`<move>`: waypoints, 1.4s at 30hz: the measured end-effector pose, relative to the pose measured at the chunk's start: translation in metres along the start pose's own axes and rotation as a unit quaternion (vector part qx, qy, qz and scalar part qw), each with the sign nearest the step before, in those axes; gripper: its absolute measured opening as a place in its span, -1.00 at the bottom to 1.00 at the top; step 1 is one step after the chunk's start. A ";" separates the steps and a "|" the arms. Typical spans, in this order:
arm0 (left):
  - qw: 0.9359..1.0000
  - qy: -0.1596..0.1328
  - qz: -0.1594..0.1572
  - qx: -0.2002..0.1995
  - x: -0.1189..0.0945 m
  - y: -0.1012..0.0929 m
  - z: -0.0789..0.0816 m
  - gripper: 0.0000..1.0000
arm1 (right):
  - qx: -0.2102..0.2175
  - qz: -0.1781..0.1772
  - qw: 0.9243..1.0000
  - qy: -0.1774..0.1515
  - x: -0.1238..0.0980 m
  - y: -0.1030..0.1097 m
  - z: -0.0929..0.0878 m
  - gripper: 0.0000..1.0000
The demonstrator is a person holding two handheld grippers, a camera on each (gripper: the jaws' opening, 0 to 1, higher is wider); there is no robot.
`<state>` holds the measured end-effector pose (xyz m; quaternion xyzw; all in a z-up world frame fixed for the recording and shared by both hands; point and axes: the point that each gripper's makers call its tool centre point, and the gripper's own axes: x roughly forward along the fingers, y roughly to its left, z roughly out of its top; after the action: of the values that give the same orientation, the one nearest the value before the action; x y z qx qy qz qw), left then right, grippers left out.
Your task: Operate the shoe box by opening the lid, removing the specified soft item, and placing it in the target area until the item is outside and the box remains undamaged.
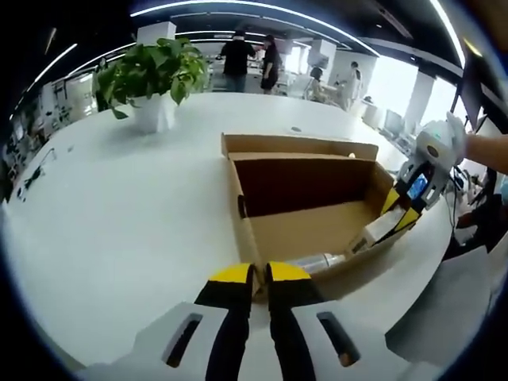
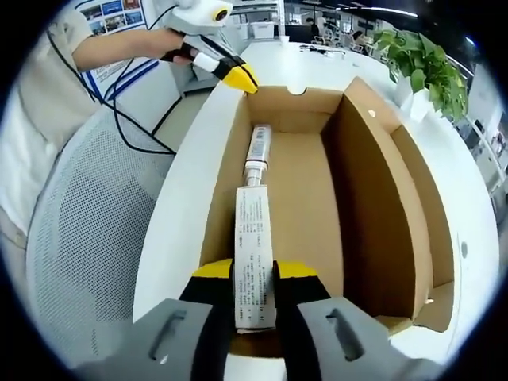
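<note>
A shoe box [image 2: 373, 198] lies open on a white tabletop [image 1: 119, 222], its lid folded back on the far side, as two hand-held grippers work at opposite ends. The right gripper [image 2: 254, 274] has its jaws clamped on the tail end of a soft tube [image 2: 254, 230], which lies lengthwise along the box floor beside one long wall, its cap pointing away from the jaws; the grip looks set for drawing the tube out end first. The left gripper [image 1: 259, 275] sits at the box's near wall with its yellow tips close together, apparently pinching the cardboard edge to steady the box, though the contact itself is hard to make out. The right gripper view lays out the tube's printed label and the person's sleeve [image 2: 55, 48]; the left gripper view takes in a potted plant [image 1: 151, 75] and people standing beyond.
</note>
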<state>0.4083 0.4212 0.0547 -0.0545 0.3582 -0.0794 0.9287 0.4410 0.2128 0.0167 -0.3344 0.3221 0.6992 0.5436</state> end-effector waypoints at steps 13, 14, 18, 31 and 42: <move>0.999 -0.021 -0.034 0.027 -0.003 -0.017 0.015 -0.63 | 0.022 -0.017 0.999 -0.032 -0.026 -0.004 0.014 -0.69; 0.999 -0.021 -0.036 0.028 -0.003 -0.018 0.015 -0.61 | 0.023 -0.017 0.999 -0.035 -0.029 -0.004 0.015 -0.69; 0.998 -0.026 -0.051 0.041 -0.004 -0.024 0.017 -0.48 | 0.023 -0.022 0.998 -0.047 -0.043 -0.007 0.020 -0.69; 0.990 -0.036 -0.100 0.089 -0.011 -0.041 0.017 0.09 | 0.016 -0.039 0.996 -0.077 -0.079 -0.014 0.030 -0.69; 0.977 -0.038 -0.151 0.143 -0.017 -0.064 0.011 0.55 | 0.008 -0.062 0.995 -0.072 -0.108 -0.021 0.020 -0.70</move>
<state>0.3965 0.3621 0.0836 0.0226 0.2948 -0.2672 0.9172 0.4796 0.1746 0.1146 -0.2983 0.2668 0.6836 0.6104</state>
